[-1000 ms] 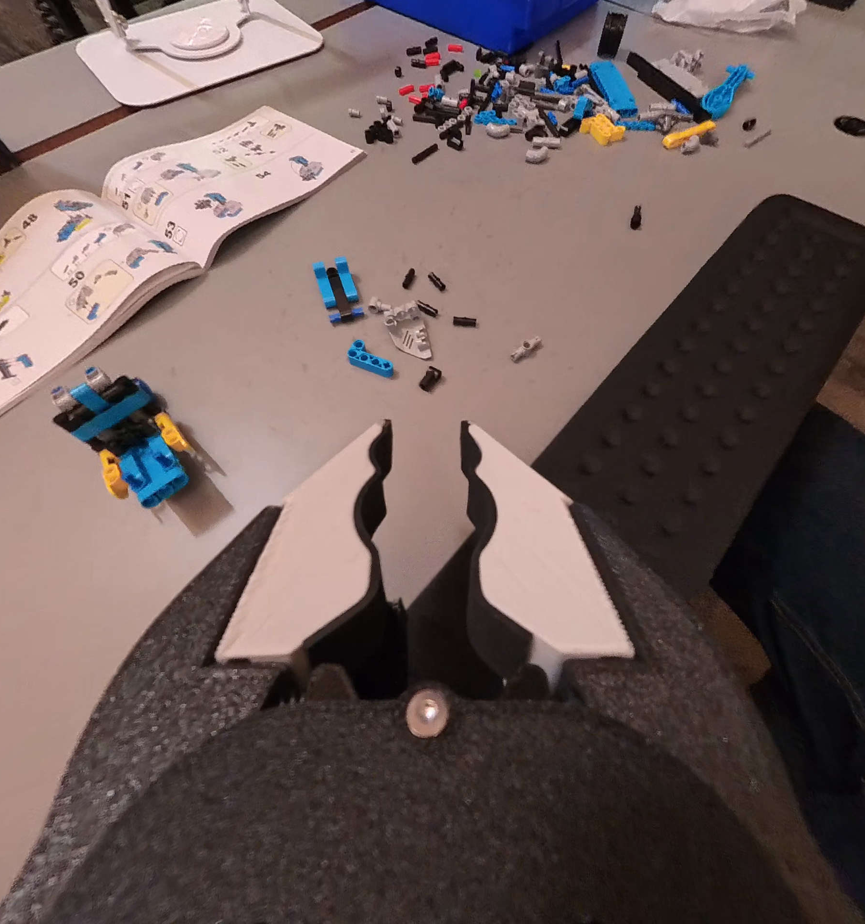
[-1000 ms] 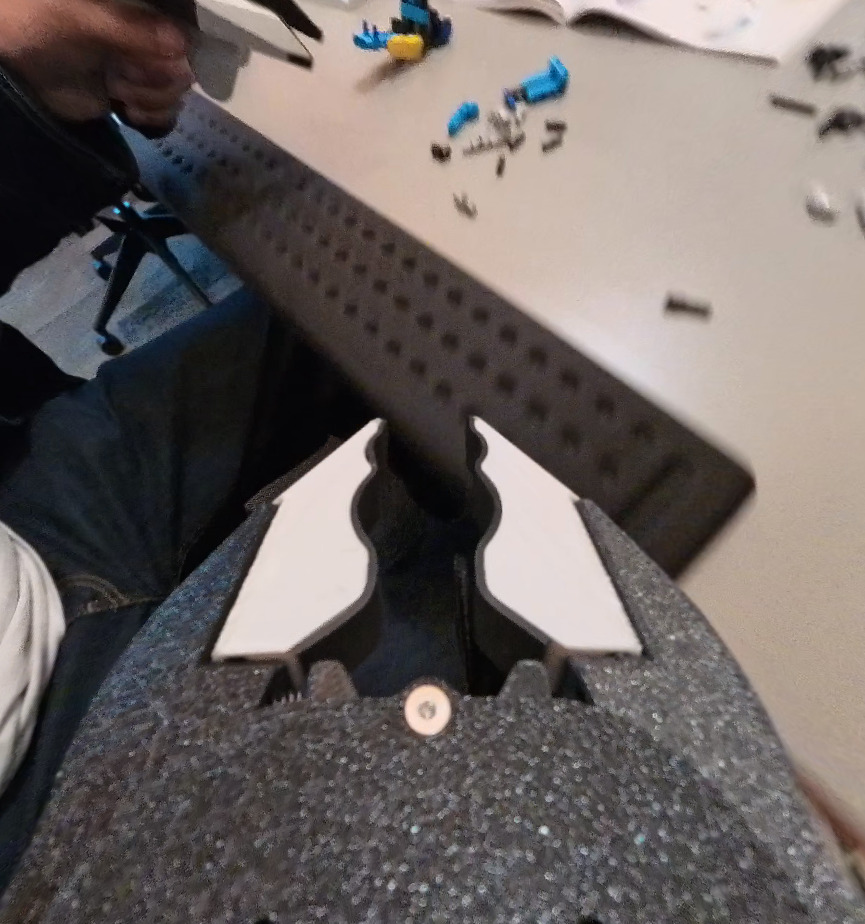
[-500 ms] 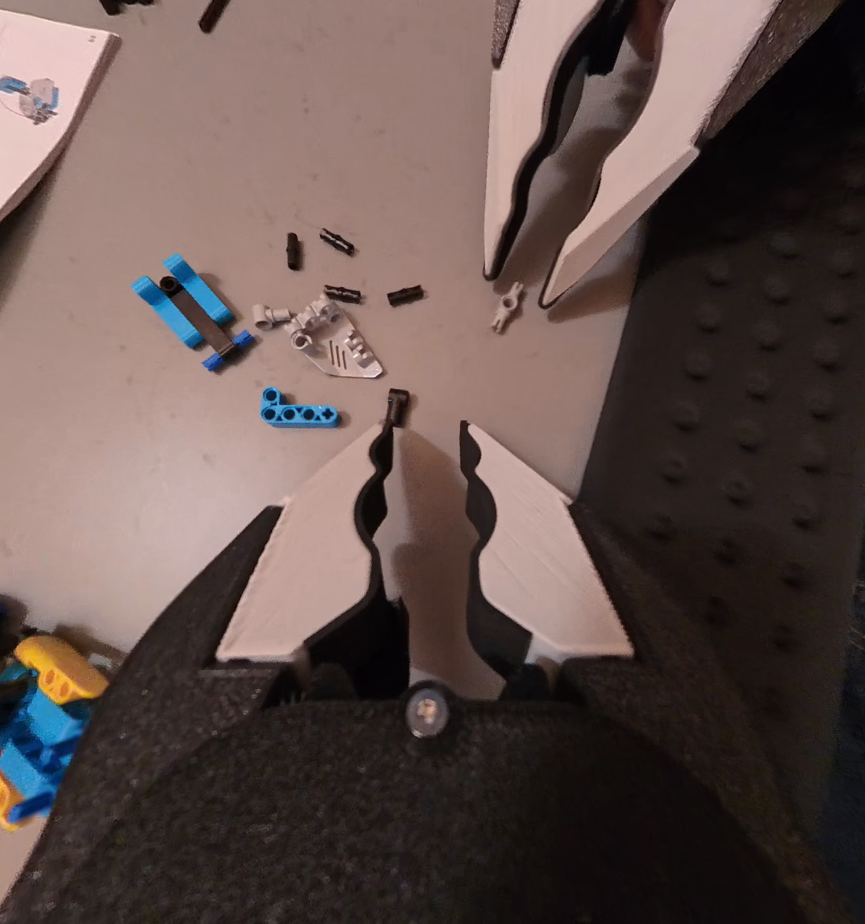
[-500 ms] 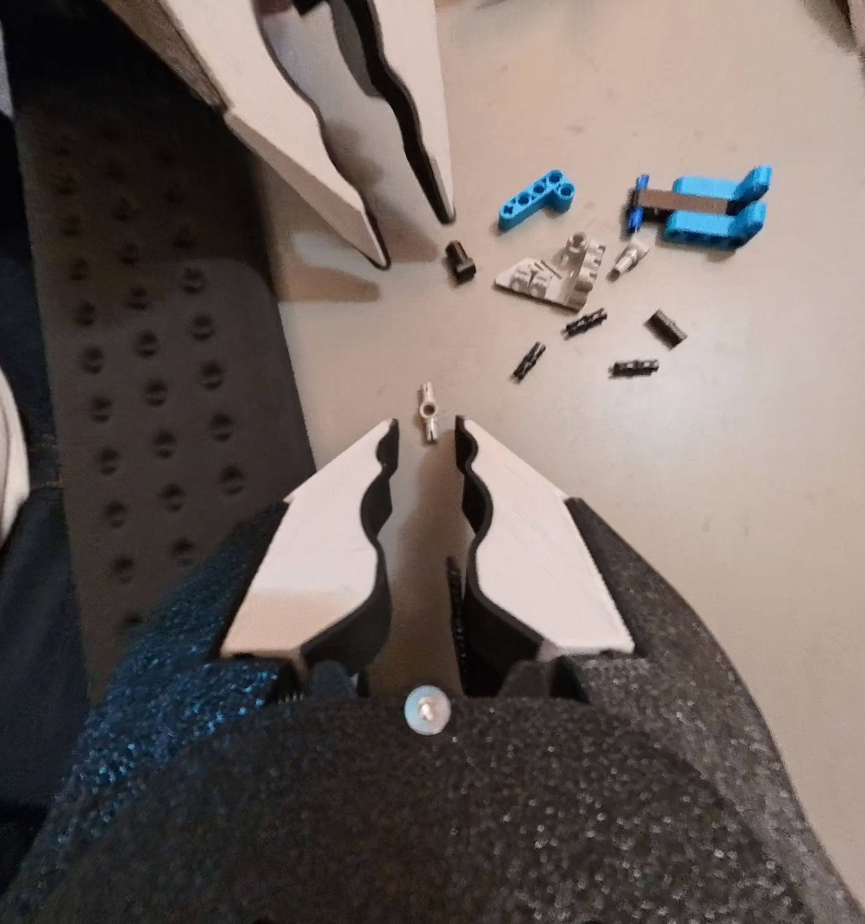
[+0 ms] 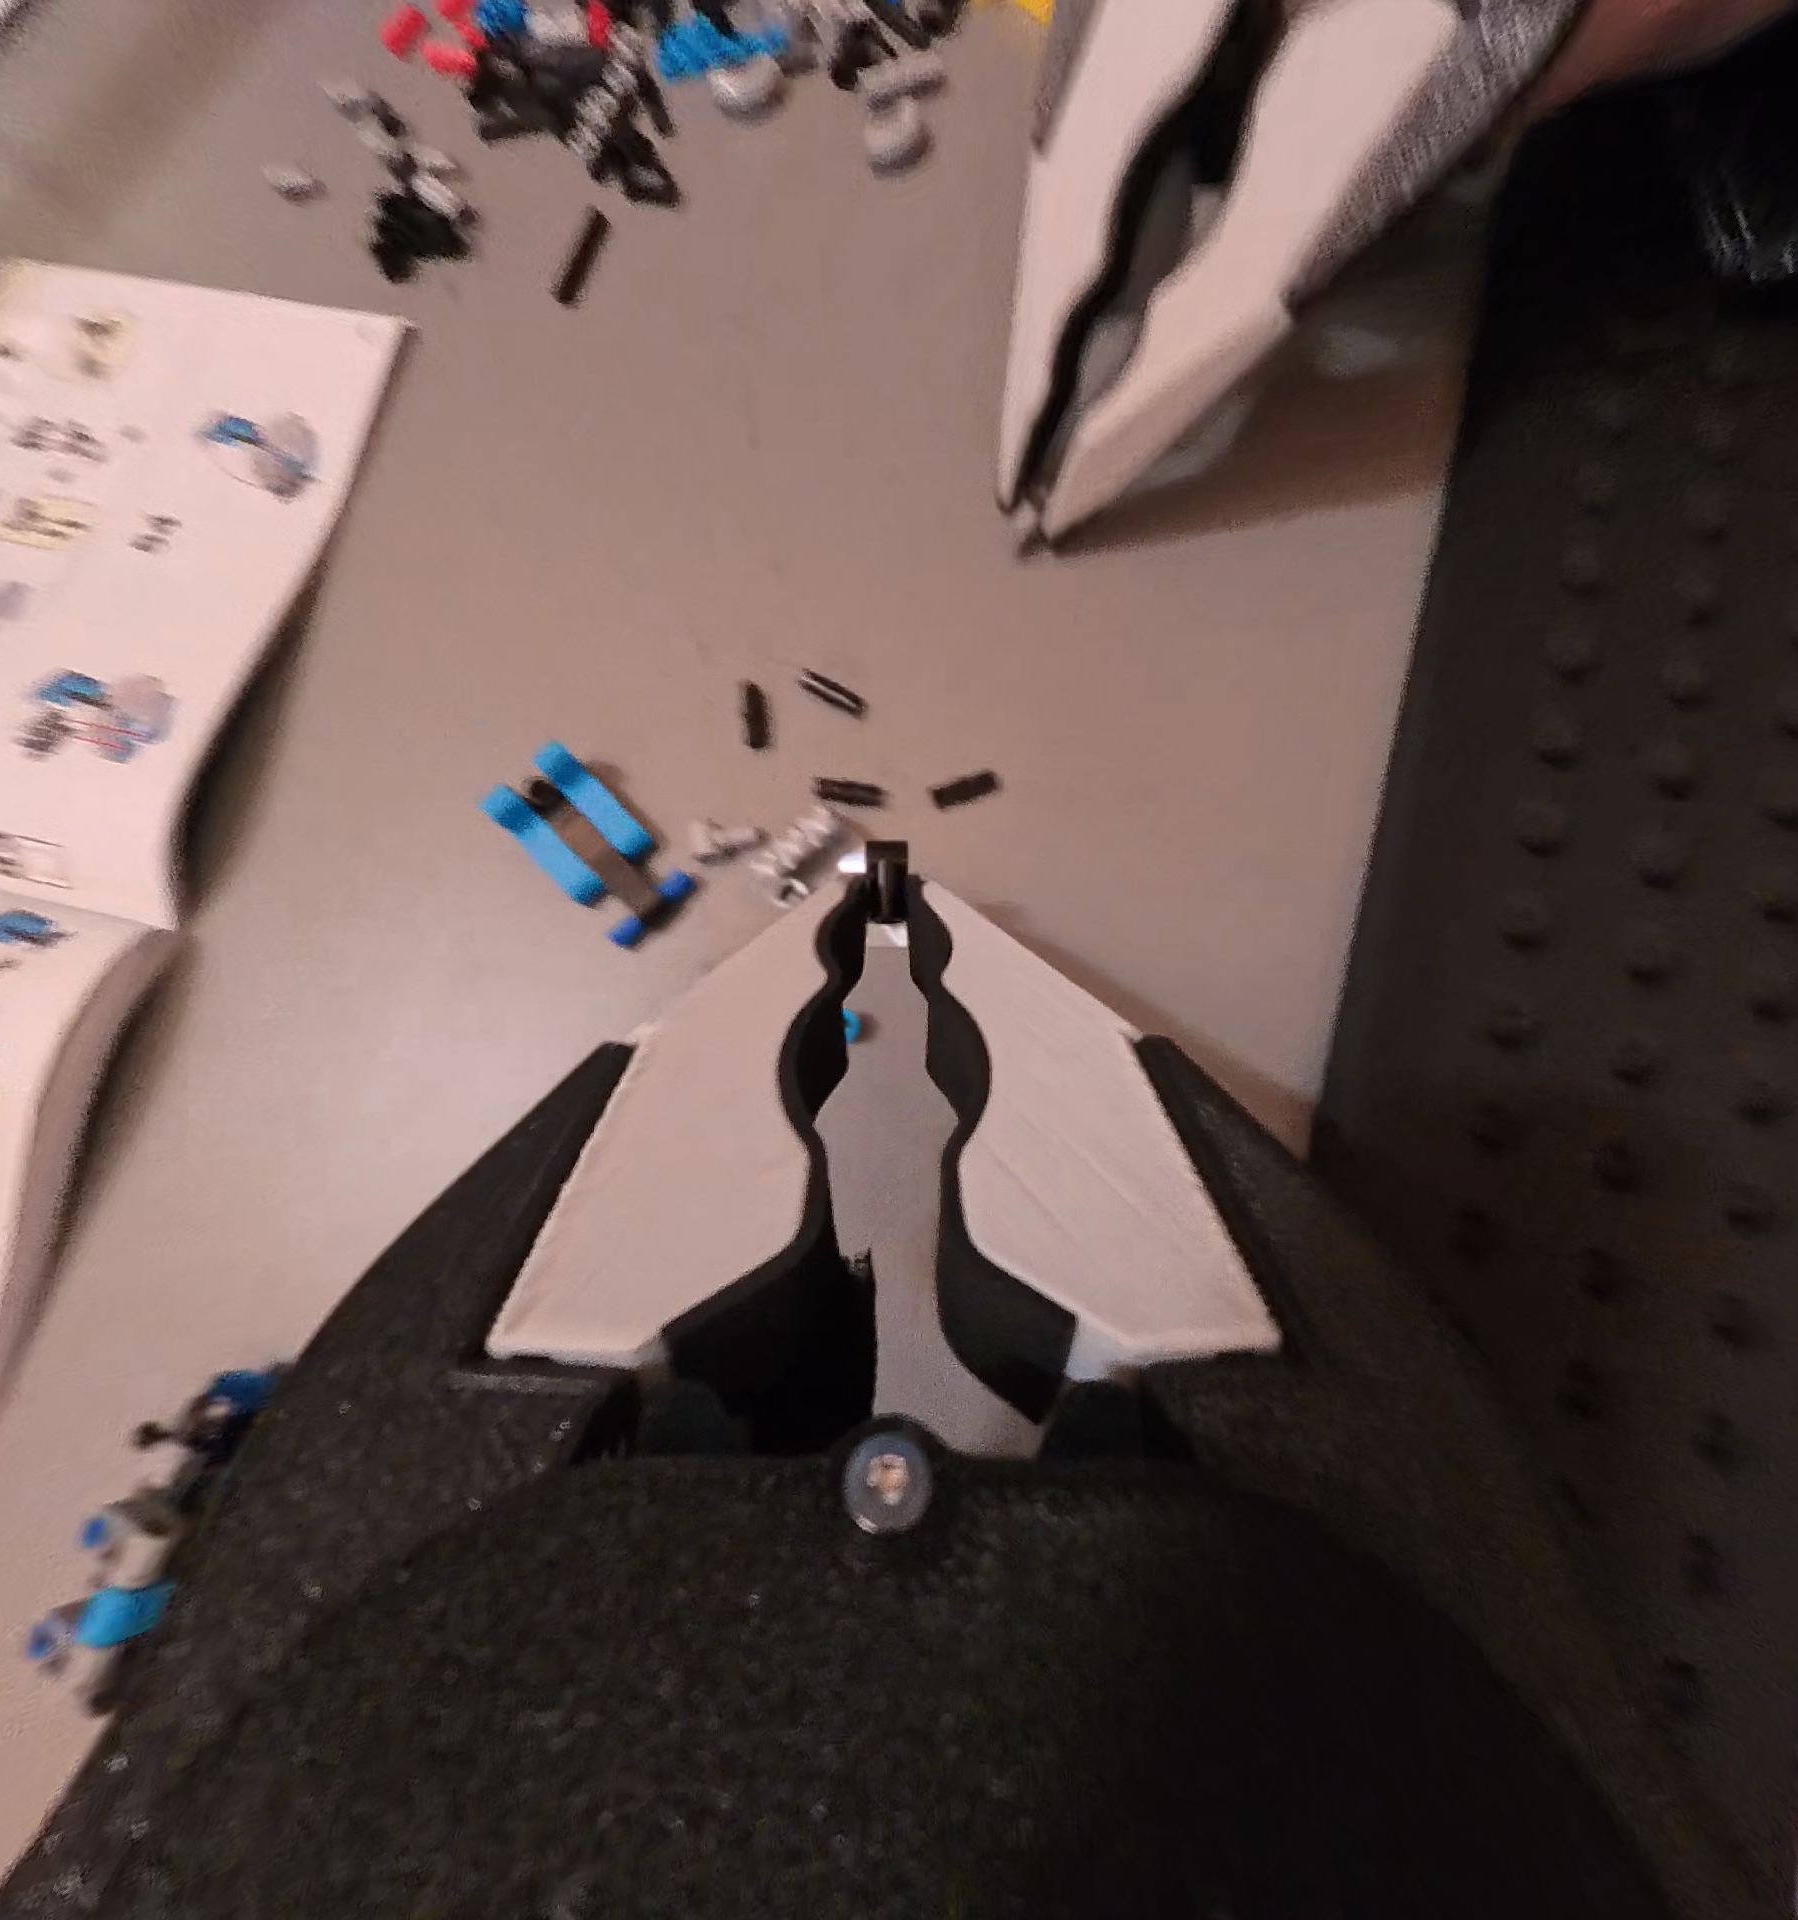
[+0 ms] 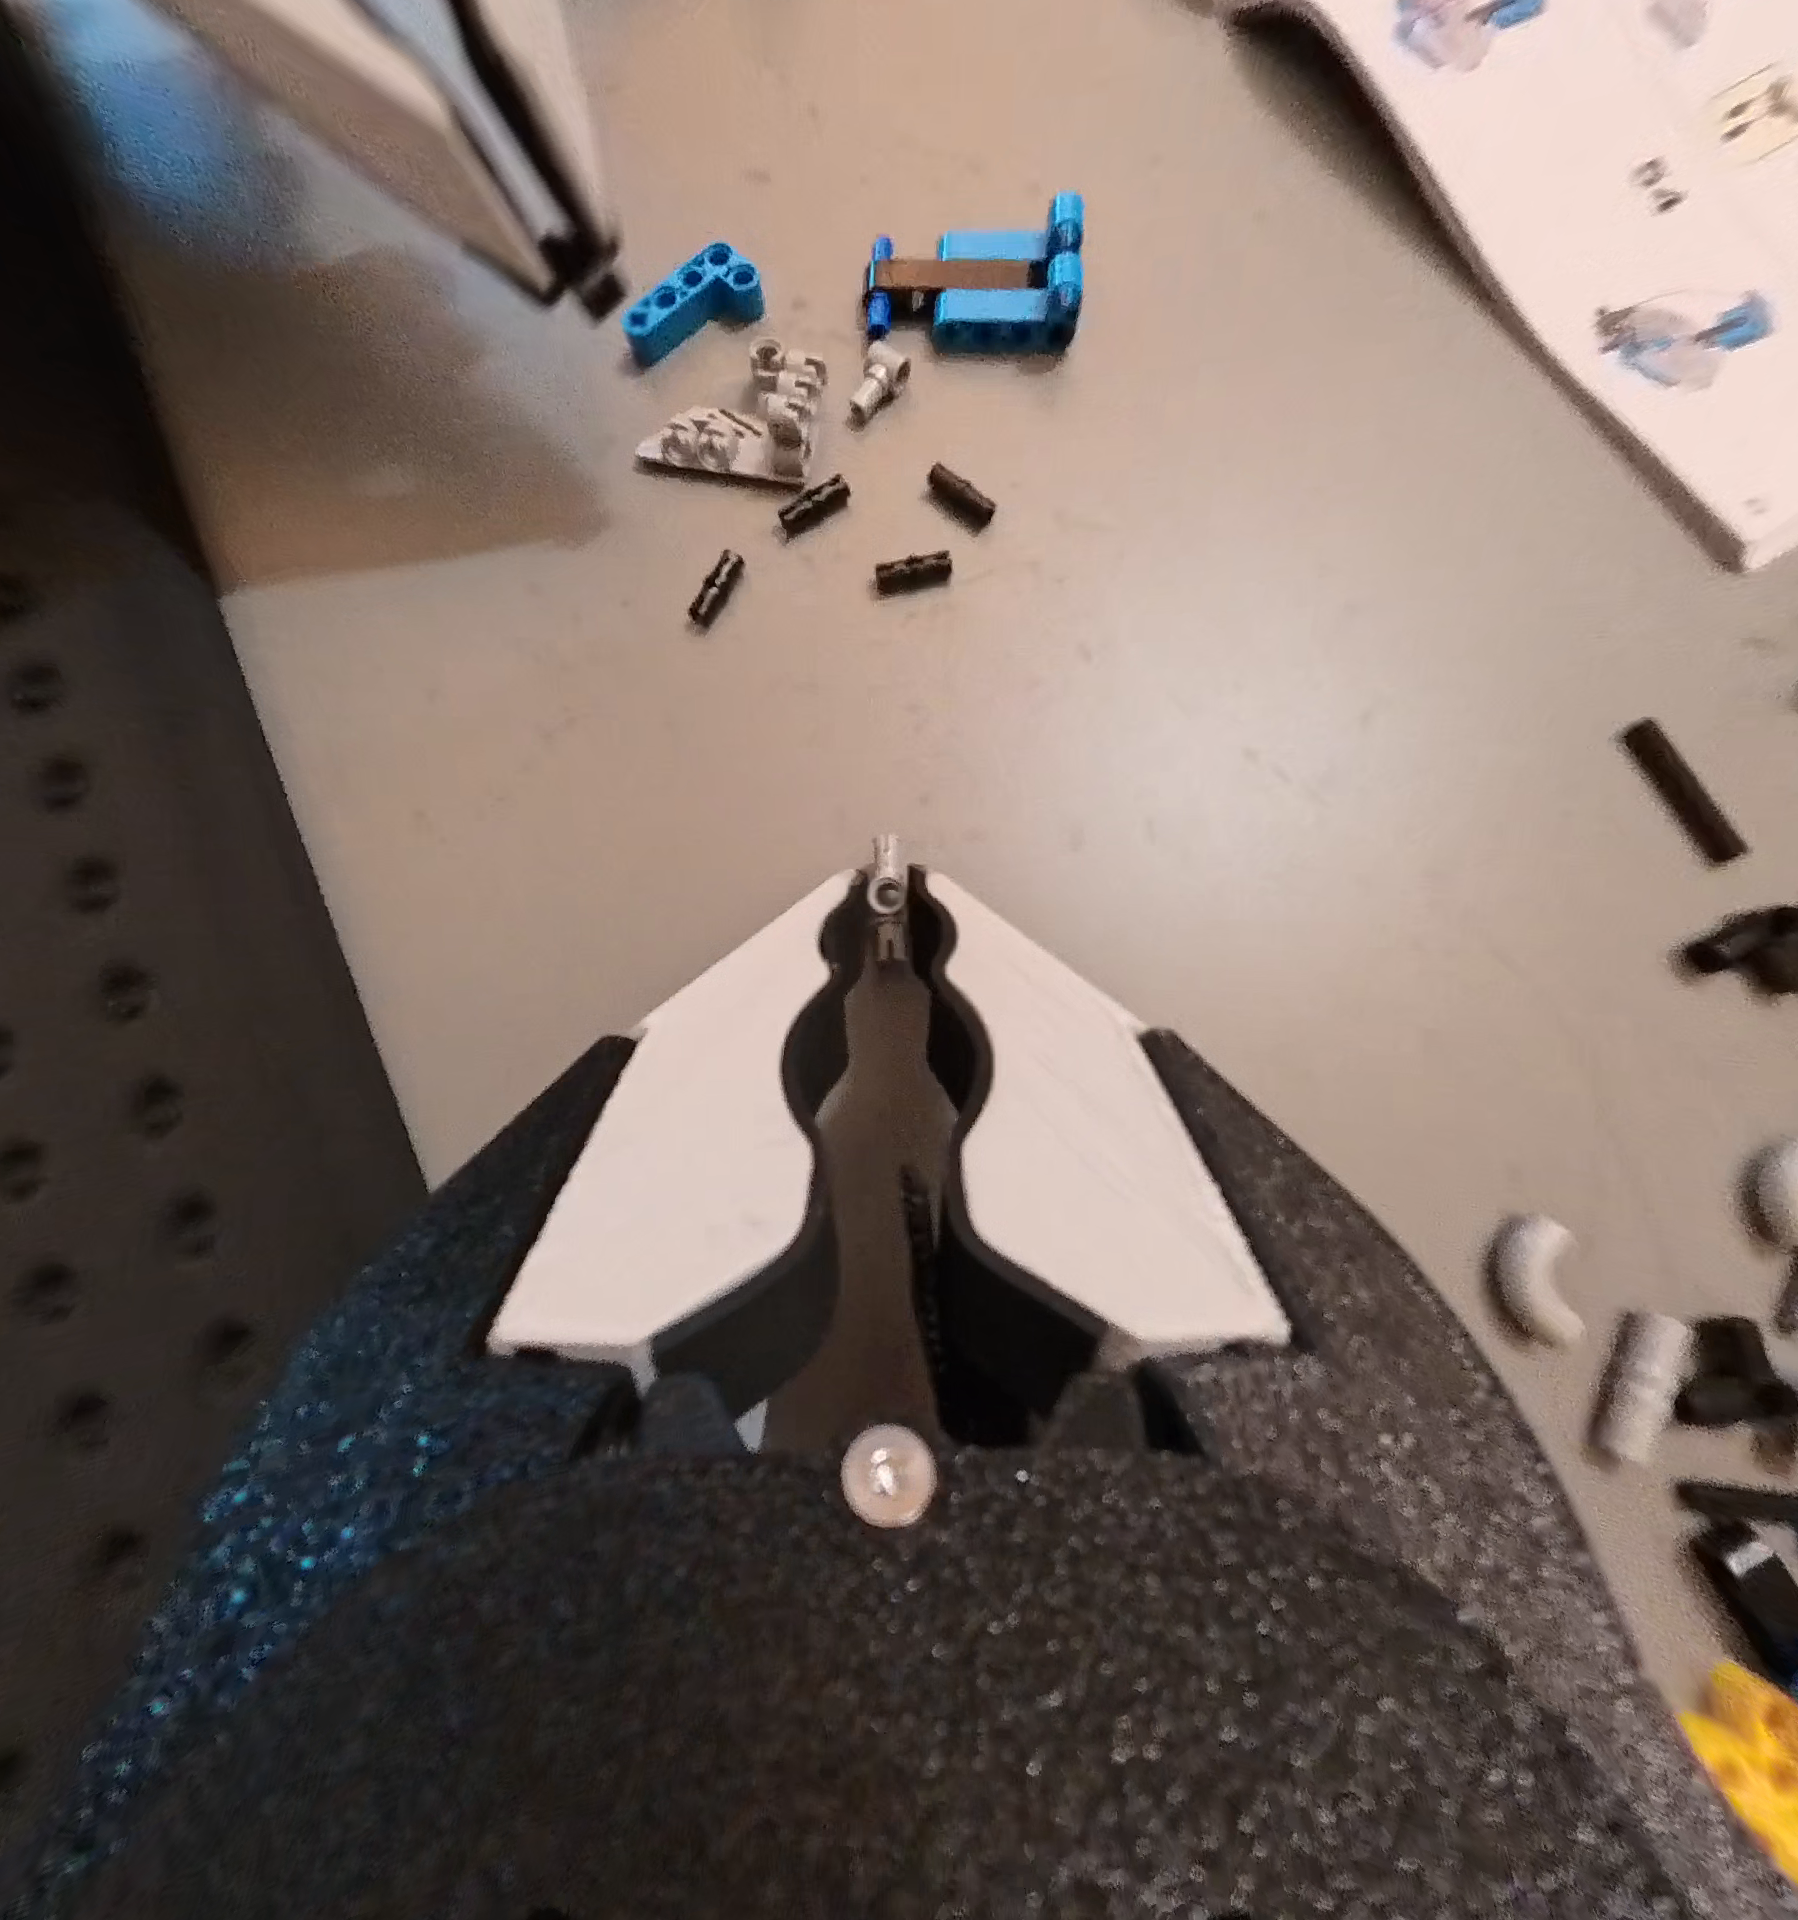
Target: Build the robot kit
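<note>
My left gripper [image 5: 882, 902] is shut on a small black connector piece [image 5: 884, 878] and holds it above the grey table [image 5: 583, 540]. My right gripper [image 6: 888, 896] is shut on a small grey connector piece [image 6: 887, 894]. Each gripper shows in the other's view, the right one [image 5: 1030, 514] at the top, the left one [image 6: 588, 275] at the upper left with the black piece at its tips. Between them on the table lie a blue and black assembly [image 6: 988, 281], a blue L-shaped beam [image 6: 692, 301], a grey panel piece [image 6: 744, 431] and several black pins [image 6: 914, 571].
An open instruction booklet [image 5: 136, 582] lies to the left. A pile of loose pieces [image 5: 604, 83] is at the far side, more pieces [image 6: 1705, 1371] at the right. A partly built blue model [image 5: 126, 1548] sits near left. A black dimpled chair arm [image 5: 1643, 935] borders the table. There is about 12 cm between the tips of the two grippers.
Both grippers have closed, the left on the black connector and the right on the grey connector, and have lifted them off the table. Both views have pulled back.
</note>
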### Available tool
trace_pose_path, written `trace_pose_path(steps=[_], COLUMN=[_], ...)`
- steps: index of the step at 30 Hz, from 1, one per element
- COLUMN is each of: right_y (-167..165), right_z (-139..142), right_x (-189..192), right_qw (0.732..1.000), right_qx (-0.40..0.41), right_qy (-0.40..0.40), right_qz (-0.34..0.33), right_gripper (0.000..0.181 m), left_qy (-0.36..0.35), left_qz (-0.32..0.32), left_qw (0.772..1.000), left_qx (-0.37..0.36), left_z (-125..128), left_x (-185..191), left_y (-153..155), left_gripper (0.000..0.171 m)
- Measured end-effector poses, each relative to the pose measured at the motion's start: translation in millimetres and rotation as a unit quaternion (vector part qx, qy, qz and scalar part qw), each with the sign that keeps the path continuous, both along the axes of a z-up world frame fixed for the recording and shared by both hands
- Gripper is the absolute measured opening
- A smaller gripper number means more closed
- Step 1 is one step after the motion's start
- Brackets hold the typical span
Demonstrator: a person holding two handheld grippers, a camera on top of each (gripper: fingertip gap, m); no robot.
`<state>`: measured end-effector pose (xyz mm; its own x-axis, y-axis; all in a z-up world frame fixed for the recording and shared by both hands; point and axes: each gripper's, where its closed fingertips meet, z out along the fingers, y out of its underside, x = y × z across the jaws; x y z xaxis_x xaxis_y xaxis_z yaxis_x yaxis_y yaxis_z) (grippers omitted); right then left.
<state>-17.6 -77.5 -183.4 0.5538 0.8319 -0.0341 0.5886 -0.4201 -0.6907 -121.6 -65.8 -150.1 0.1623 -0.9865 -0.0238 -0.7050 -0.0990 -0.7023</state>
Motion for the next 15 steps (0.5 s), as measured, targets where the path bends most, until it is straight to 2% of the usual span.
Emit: trace_pose_path(steps=[4,7,9,13,15], right_y=[3,5,12,37,36], right_z=[-4,-4,1,24,39], right_x=[-21,-37,-45,-70,-88], right_qw=[0.999,0.999,0.999,0.998,0.996], right_qx=[0.016,-0.001,-0.007,-0.001,0.001], right_qy=[-0.011,0.002,0.014,0.053,0.085], right_qz=[0.029,0.039,0.031,0.014,0.028], right_gripper=[0.007,0.008,0.025,0.027,0.027], left_qy=[0.007,-0.012,-0.025,-0.046,-0.066], left_qz=[0.027,0.043,0.045,0.043,0.044], left_qw=[0.999,0.998,0.998,0.996,0.995], left_qx=[0.035,0.038,0.042,0.064,0.069], left_z=[13,21,24,29,34], left_x=[-3,-7,-11,-20,-22], left_y=[34,45,45,37,32], left_gripper=[0.007,0.007,0.007,0.007,0.007])
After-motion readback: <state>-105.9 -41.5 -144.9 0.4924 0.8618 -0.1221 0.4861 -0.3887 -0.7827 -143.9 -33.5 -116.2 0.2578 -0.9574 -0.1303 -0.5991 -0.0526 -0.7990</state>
